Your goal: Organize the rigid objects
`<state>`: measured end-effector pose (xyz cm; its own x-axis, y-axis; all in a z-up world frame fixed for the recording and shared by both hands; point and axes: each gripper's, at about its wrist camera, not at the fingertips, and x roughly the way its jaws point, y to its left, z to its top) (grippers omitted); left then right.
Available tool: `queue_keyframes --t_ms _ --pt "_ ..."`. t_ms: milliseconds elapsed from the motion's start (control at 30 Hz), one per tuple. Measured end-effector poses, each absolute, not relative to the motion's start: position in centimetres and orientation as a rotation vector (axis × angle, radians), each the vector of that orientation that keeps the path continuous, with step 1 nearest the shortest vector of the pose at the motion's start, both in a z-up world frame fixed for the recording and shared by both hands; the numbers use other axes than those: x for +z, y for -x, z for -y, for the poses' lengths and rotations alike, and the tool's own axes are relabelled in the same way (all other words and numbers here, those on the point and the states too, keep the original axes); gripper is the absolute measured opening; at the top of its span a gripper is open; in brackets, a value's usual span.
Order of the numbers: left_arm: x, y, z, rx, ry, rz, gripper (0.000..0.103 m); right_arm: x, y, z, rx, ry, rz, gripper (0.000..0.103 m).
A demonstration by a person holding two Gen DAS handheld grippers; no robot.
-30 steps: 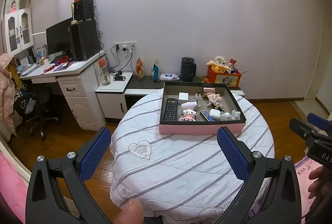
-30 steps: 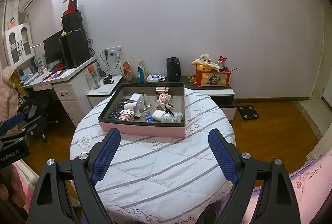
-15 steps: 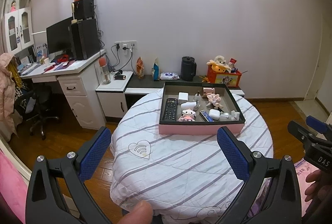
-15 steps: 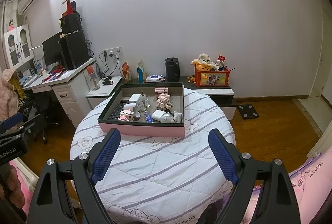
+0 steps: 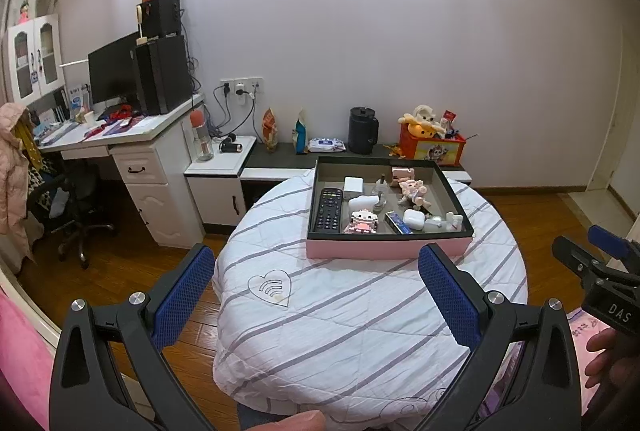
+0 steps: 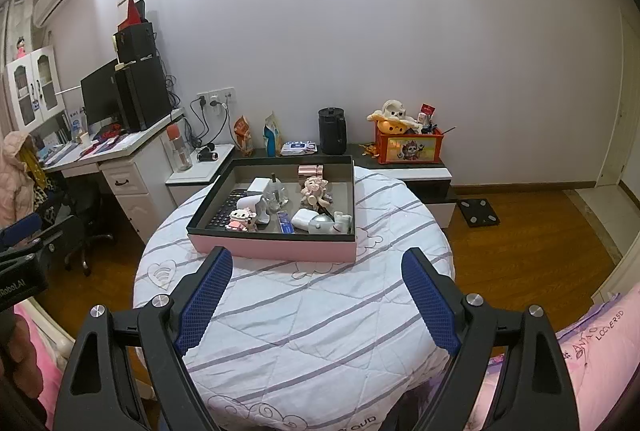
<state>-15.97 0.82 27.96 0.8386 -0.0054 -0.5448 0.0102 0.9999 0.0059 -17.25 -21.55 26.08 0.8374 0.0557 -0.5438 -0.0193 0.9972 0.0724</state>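
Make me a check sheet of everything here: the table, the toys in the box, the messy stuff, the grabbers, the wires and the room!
Surface: round table under a white striped quilt.
Job's things: pink tray on the table's far side holds a black remote, a pink block figure, a white earbud case, a pink plush toy and other small items.
Clutter: nothing seen on the quilt outside the tray.
Grippers: left gripper and right gripper both open, empty, short of the tray.
Cables: plugged into the wall sockets.
Surroundings: desk with monitor, black kettle, orange toy box.

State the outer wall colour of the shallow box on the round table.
Pink outer wall, clearest in the right wrist view.
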Motion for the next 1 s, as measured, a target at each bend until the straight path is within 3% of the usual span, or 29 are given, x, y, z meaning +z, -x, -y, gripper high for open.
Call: queue_keyframes --t_ms 1000 --pt "27.64 15.26 -0.95 -0.018 -0.008 -0.588 0.103 25.44 16.78 21.53 0.033 -0.069 -0.588 0.088"
